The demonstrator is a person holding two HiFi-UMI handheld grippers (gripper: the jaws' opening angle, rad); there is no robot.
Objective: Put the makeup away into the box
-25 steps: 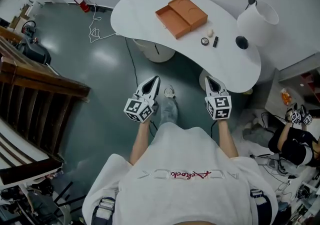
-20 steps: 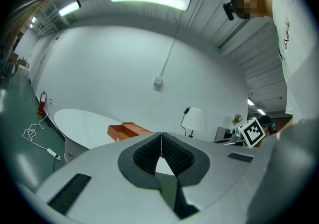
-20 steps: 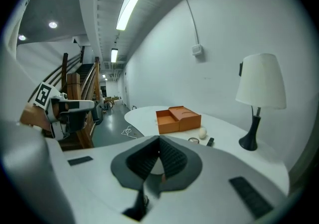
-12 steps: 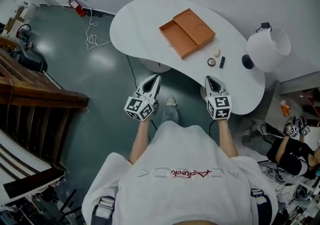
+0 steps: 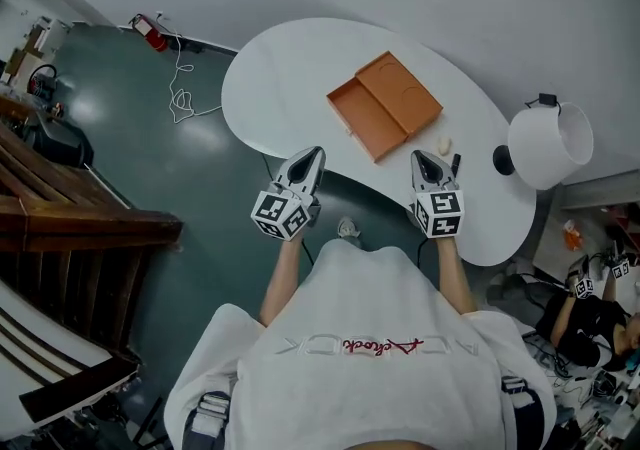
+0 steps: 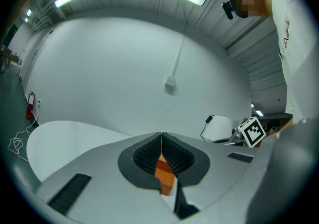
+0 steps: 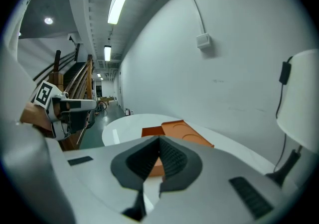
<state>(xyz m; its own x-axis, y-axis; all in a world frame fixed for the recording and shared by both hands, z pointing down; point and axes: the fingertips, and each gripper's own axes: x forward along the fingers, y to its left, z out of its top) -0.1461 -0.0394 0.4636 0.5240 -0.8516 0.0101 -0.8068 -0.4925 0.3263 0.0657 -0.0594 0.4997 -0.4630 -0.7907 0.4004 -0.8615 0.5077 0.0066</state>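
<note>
Both arms are stretched out in front of the body, side by side, forearms roughly parallel. The left gripper [image 5: 314, 152] points about level at the near edge of the white table [image 5: 270, 78], while the right gripper [image 5: 421, 156] tips down a bit over that edge. Both sets of jaws are pressed together with nothing in either one. The orange box [image 5: 385, 106] sits open on the table, ahead of and between the two grippers, untouched. The makeup, a small cream piece [image 5: 443, 145] and a black tube [image 5: 455, 163], lies just beside the right gripper's tip, right of the box.
</note>
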